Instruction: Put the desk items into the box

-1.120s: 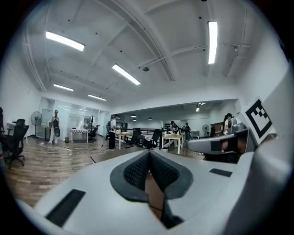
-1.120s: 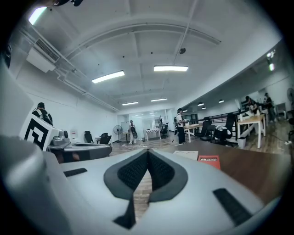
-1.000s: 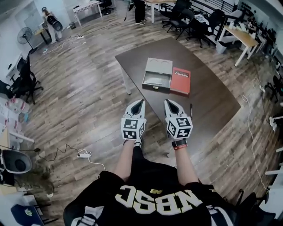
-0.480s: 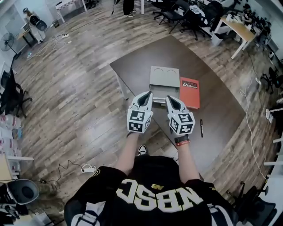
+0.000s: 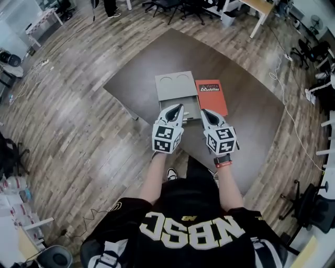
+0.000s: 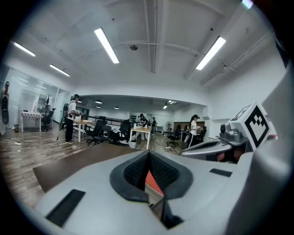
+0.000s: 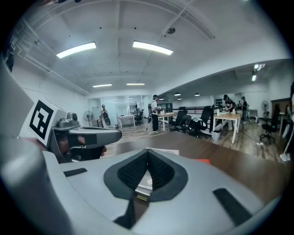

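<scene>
A grey box (image 5: 163, 90) lies open on the dark table (image 5: 256, 120), its lid with two round recesses folded back. A red book (image 5: 211, 96) lies flat against the box's right side. My left gripper (image 5: 179, 107) hovers over the box's near end, jaws shut and empty. My right gripper (image 5: 204, 111) is shut and empty too, over the book's near corner. In the left gripper view the shut jaws (image 6: 148, 156) frame a strip of the red book (image 6: 153, 181). In the right gripper view the shut jaws (image 7: 147, 151) point at the box (image 7: 143, 181).
The table stands on a wood floor (image 5: 78, 136), and I stand at its near edge. Office chairs (image 5: 183, 6) and light desks (image 5: 254, 8) lie beyond the far side. People (image 6: 70, 118) stand by desks far off in the room.
I have come up to the table. Both grippers have moved forward from short of its near edge to over the box and book, staying shut.
</scene>
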Action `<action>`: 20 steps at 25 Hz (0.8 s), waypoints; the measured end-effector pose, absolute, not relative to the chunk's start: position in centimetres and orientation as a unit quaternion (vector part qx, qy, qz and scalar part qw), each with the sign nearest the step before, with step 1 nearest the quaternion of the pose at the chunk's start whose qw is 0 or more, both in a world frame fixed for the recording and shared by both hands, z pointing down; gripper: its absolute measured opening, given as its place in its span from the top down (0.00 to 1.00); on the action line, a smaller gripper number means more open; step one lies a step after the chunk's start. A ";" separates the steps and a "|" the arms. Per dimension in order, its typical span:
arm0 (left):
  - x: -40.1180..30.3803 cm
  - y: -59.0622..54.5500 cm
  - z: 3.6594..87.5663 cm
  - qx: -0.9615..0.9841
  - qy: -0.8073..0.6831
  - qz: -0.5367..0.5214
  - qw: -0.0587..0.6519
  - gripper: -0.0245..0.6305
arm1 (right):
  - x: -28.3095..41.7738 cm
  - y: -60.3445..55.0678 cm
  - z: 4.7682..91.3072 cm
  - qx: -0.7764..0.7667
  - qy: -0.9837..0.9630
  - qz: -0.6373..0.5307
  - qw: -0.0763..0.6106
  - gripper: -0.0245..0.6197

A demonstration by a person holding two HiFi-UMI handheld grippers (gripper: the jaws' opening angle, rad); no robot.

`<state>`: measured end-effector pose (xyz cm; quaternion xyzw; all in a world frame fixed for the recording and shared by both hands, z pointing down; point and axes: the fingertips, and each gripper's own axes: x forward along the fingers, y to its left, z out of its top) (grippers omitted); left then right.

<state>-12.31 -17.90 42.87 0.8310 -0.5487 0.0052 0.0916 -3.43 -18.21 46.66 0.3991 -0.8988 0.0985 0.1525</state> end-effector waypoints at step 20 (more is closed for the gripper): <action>1.8 -22.1 48.7 0.908 -0.395 0.048 0.127 0.94 | 10.5 -19.5 54.9 0.404 -0.856 0.131 0.296 0.92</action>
